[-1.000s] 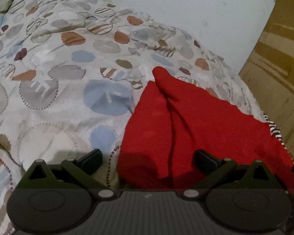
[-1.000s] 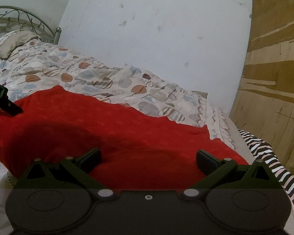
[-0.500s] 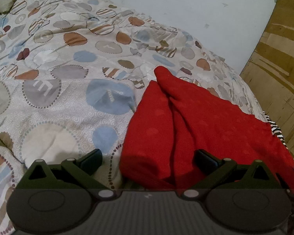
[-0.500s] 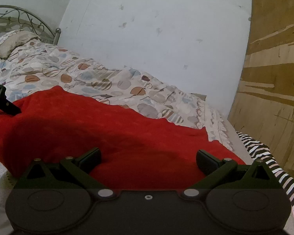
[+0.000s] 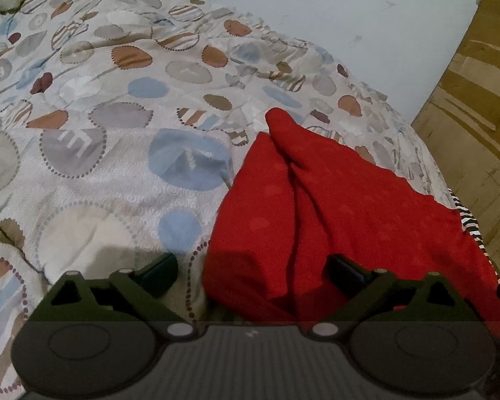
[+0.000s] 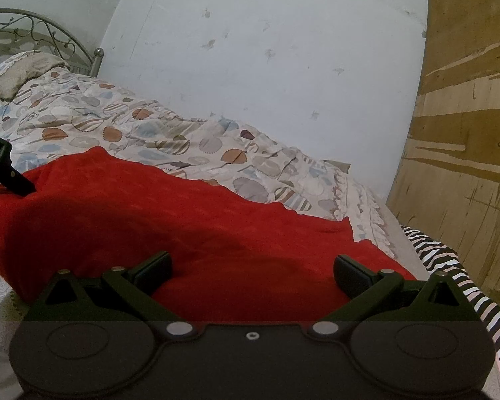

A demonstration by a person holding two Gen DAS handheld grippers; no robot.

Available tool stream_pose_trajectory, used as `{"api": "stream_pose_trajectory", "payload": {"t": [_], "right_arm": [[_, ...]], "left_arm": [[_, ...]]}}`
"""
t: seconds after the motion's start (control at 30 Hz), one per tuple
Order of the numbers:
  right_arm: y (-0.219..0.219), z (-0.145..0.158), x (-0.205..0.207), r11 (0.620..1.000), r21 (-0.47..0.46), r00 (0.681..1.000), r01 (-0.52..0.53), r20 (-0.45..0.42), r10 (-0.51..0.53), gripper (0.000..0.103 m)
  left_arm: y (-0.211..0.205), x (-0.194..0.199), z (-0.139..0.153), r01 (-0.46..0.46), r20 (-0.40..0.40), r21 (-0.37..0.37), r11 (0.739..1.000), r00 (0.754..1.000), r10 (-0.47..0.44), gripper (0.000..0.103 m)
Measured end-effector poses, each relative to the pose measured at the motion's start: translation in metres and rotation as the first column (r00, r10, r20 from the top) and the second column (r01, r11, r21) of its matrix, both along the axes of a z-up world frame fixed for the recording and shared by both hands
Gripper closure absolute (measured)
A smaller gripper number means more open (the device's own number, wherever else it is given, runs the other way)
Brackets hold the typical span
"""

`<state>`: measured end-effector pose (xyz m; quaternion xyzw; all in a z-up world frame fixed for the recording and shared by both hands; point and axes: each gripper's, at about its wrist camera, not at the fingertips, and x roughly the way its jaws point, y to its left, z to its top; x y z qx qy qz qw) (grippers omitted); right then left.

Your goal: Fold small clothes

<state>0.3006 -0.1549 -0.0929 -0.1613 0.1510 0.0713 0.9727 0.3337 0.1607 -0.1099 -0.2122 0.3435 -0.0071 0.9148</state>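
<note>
The left gripper (image 5: 253, 268) hangs low over the patterned quilt (image 5: 123, 153) with its jaws wide but just beginning to close, and the near left corner of the red garment (image 5: 303, 220) lies between them: the left finger sits out over bare quilt, clear of the cloth, while the right finger rests over the red fabric beside a long crease. Against the views from a second ago the hand has not shifted; the only change is that narrowing of the jaws, which reads as the start of a pinch on this corner, though the pads do not press the cloth yet. Further right, the right gripper (image 6: 251, 270) has its jaws spread wide and unmoved, the broad flat middle of the garment lying under and ahead of them, nothing held. A striped cloth (image 6: 450, 276) lies off beyond its right jaw. The fold itself appears not yet begun.
</note>
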Motion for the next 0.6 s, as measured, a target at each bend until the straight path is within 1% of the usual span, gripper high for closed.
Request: {"api": "stream_pose_trajectory", "payload": {"t": [0.07,0.13,0.17,0.23,0.3,0.33,0.4,0.43,0.47,0.5,0.53,0.6], "right_arm": [[0.000,0.000,0.000,1.000,0.000,1.000,0.000,0.001,0.000,0.000],[0.000,0.000,0.000,1.000,0.000,1.000,0.000,0.001,0.000,0.000],[0.000,0.000,0.000,1.000,-0.001,1.000,0.001,0.002,0.000,0.000],[0.000,0.000,0.000,1.000,-0.001,1.000,0.000,0.002,0.000,0.000],[0.000,-0.001,0.000,1.000,-0.001,1.000,0.000,0.002,0.000,0.000],[0.000,-0.001,0.000,1.000,-0.001,1.000,0.000,0.002,0.000,0.000],[0.000,-0.001,-0.001,1.000,-0.001,1.000,0.000,0.003,0.000,0.000],[0.000,-0.001,0.000,1.000,-0.001,1.000,0.000,0.004,0.000,0.000],[0.000,0.000,0.000,1.000,-0.002,1.000,0.000,0.007,0.000,0.000],[0.000,0.001,0.001,1.000,-0.003,1.000,0.000,0.008,0.000,0.000],[-0.001,0.002,0.002,1.000,-0.003,1.000,-0.001,0.010,0.001,0.000],[-0.001,0.003,0.003,1.000,-0.005,1.000,0.000,0.013,0.000,0.000]], "left_arm": [[0.000,-0.001,0.002,0.000,-0.005,-0.003,1.000,1.000,0.000,0.011],[0.000,-0.002,0.005,0.004,-0.005,-0.013,1.000,1.000,-0.004,0.021],[0.000,-0.003,0.006,0.007,-0.005,-0.022,1.000,1.000,-0.007,0.027],[-0.002,-0.004,0.009,-0.006,-0.011,-0.020,1.000,1.000,0.006,0.033],[-0.005,-0.005,0.013,-0.016,-0.013,-0.011,1.000,1.000,0.016,0.042],[-0.006,-0.006,0.014,-0.025,-0.015,-0.009,1.000,1.000,0.025,0.044],[-0.008,-0.007,0.016,-0.045,-0.021,-0.001,0.999,0.999,0.045,0.057],[-0.009,-0.008,0.018,-0.056,-0.021,0.007,0.998,0.998,0.057,0.061],[-0.010,-0.009,0.020,-0.069,-0.018,0.014,0.998,0.997,0.069,0.068],[-0.011,-0.011,0.023,-0.081,-0.013,0.022,0.996,0.997,0.081,0.072],[-0.013,-0.012,0.026,-0.092,-0.005,0.037,0.995,0.996,0.092,0.079],[-0.021,-0.016,0.034,-0.102,0.019,0.101,0.990,0.995,0.100,0.087]]}}
